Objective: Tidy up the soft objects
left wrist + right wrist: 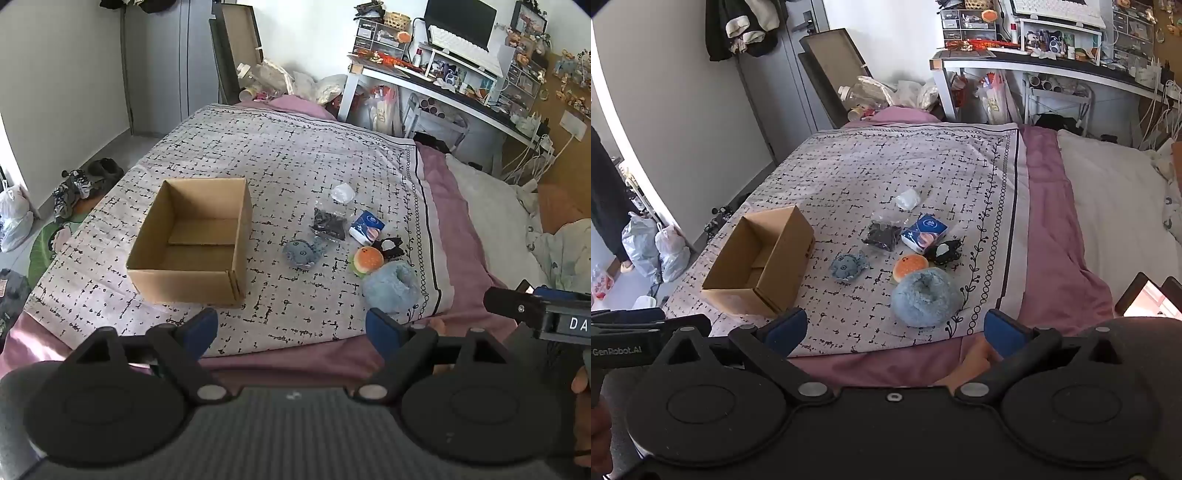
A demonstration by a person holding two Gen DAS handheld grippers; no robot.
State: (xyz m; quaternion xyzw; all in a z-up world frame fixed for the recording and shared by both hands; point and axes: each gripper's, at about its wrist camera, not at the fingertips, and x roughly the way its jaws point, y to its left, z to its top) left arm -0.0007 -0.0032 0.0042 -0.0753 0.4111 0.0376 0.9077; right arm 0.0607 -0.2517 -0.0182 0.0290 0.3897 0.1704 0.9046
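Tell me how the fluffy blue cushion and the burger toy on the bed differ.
The fluffy blue cushion is pale blue all over; the burger toy is orange on top with a green edge. The cushion looks shaggy, the burger toy smooth. The cushion is clearly the bigger and lies nearer the bed's front edge, with the burger toy just behind it. Both are round and lie outside the cardboard box.

Hamburger toy point(909, 266) partly hidden behind fluffy blue plush point(925, 297) — bagged contents point(882, 235) unclear.
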